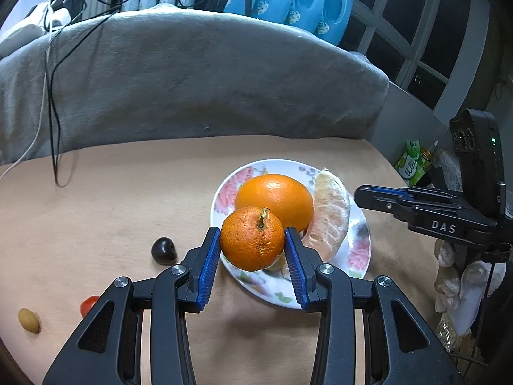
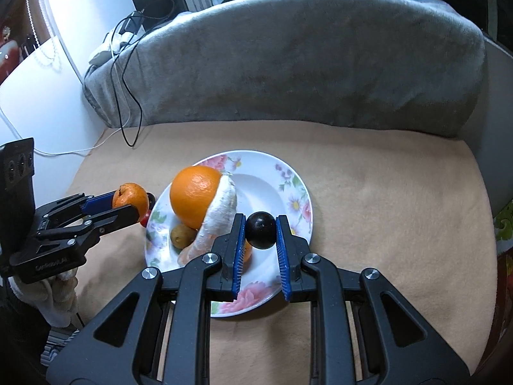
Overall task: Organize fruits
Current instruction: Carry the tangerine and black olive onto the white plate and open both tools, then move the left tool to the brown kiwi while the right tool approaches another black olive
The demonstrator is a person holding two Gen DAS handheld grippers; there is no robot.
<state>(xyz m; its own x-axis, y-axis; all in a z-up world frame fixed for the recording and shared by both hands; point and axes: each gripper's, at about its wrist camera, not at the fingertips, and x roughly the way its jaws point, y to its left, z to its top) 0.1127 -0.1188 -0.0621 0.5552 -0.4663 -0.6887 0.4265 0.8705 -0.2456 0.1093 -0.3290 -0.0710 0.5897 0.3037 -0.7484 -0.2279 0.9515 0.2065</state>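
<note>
1. my left claw (image 1: 252,246) pinches a small rough mandarin (image 1: 252,239) between its blue pads, stem up, held just over the near left rim of the floral plate (image 1: 359,253).
2. my right claw (image 2: 260,231) pinches a dark round plum (image 2: 260,230) above the bare middle of the same plate.
3. on the plate lie a big smooth orange (image 1: 275,199), a peeled pomelo wedge (image 1: 330,215) leaning against it, and a small brownish kiwi (image 2: 182,234) tucked at the orange's base.
4. off the plate, to the left on the tan cloth (image 1: 112,218), sit another dark plum (image 1: 164,250), a red cherry tomato (image 1: 88,304) half hidden behind my claw, and a small yellowish fruit (image 1: 29,320).
5. behind the cloth rises a grey plush cushion (image 1: 192,80) with black and white cables (image 1: 53,96) draped over it.
6. beyond that stand blue detergent bottles (image 1: 307,0) and a dark paned window (image 1: 426,32).
</note>
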